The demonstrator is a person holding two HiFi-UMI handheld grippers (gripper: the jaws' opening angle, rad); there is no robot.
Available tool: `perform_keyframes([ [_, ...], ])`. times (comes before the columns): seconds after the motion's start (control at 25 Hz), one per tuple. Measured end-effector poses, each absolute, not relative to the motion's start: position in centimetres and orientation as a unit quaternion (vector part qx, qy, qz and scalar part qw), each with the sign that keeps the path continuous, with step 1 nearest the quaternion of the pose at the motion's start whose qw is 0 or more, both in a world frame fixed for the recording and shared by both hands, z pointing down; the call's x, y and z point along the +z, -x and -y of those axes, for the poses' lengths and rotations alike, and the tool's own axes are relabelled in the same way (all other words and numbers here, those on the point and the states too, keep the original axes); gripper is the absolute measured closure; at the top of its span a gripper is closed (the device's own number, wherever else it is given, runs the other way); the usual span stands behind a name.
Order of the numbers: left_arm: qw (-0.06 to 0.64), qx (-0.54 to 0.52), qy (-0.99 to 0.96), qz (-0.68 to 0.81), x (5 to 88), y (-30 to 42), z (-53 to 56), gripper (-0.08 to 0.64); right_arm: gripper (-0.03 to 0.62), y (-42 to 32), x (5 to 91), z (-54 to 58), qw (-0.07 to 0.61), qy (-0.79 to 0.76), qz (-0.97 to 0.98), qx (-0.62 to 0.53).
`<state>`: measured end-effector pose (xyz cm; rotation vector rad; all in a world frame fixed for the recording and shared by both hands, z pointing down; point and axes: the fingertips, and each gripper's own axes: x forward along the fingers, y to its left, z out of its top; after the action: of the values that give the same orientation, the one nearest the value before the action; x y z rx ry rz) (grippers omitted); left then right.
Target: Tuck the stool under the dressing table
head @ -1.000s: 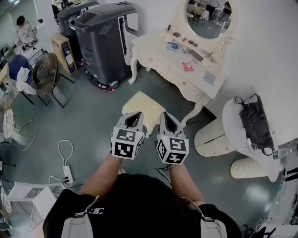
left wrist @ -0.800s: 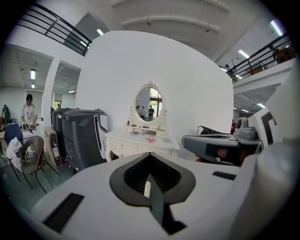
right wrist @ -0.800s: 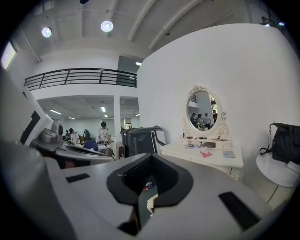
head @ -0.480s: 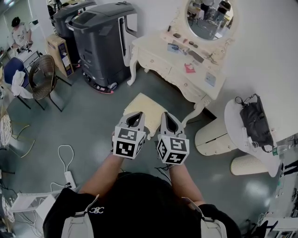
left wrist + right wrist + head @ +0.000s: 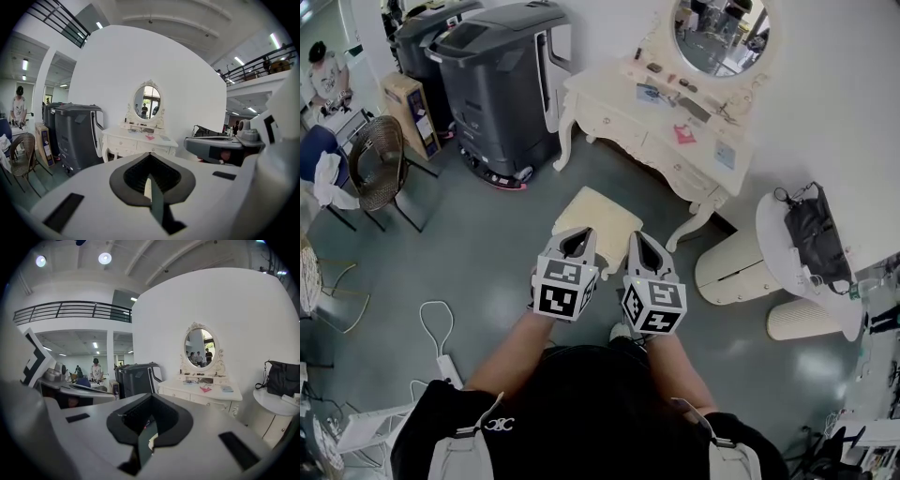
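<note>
The approach is in hand. The cream, square-cushioned stool stands out on the grey floor in front of the ornate cream dressing table, not yet under it. The left gripper and right gripper, both claws closed and empty, hang side by side at the stool's near edge. Next, I judge, they must bear on that edge and push it between the table's front legs.
</note>
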<state>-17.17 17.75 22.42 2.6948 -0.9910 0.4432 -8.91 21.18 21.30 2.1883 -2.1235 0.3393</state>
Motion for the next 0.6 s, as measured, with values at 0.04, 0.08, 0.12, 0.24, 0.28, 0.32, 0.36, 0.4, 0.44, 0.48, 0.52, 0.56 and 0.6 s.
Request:
perform_keyframes([
  [0.04,0.119,0.152,-0.921,0.338,22.6,17.2,-17.6,0.56,0.583,8.8,21.4,-20.9,0.038,-0.713,0.691,0.111],
  [0.08,0.122,0.152,-0.92,0.339,22.8,17.2,-17.2,0.56,0.583,8.6,21.4,-20.6,0.04,-0.713,0.691,0.111],
  [0.12,0.125,0.152,-0.919,0.341,23.0,17.2,-16.8,0.56,0.583,8.4,21.4,-20.2,0.04,-0.713,0.691,0.11],
  [0.24,0.131,0.159,-0.915,0.348,23.8,16.7,-15.5,0.56,0.583,7.6,21.6,-18.9,0.036,-0.709,0.695,0.111],
  [0.28,0.13,0.162,-0.913,0.35,23.9,16.4,-15.1,0.56,0.583,7.2,21.8,-18.3,0.033,-0.708,0.696,0.112],
  [0.32,0.128,0.164,-0.912,0.353,24.1,16.0,-14.6,0.56,0.583,6.8,22.1,-17.7,0.031,-0.706,0.698,0.114],
  [0.36,0.125,0.167,-0.911,0.356,24.2,15.6,-14.0,0.56,0.583,6.3,22.4,-16.8,0.028,-0.704,0.7,0.117],
  [0.4,0.122,0.17,-0.909,0.36,24.3,15.3,-13.4,0.56,0.583,5.9,22.7,-15.9,0.025,-0.702,0.701,0.12],
  [0.44,0.117,0.174,-0.908,0.363,24.4,14.9,-12.7,0.56,0.583,5.4,23.0,-14.9,0.022,-0.7,0.703,0.123],
  [0.48,0.112,0.179,-0.907,0.365,24.5,14.5,-12.0,0.56,0.583,4.8,23.2,-13.7,0.017,-0.699,0.704,0.125],
  [0.52,0.108,0.183,-0.905,0.367,24.6,14.0,-11.1,0.56,0.583,4.3,23.2,-12.6,0.013,-0.697,0.706,0.126],
  [0.56,0.106,0.186,-0.904,0.369,24.6,13.5,-10.0,0.56,0.583,3.7,23.2,-11.4,0.01,-0.695,0.707,0.126],
  [0.6,0.104,0.188,-0.903,0.372,24.7,12.9,-8.9,0.56,0.583,3.1,23.1,-10.3,0.007,-0.693,0.71,0.124],
])
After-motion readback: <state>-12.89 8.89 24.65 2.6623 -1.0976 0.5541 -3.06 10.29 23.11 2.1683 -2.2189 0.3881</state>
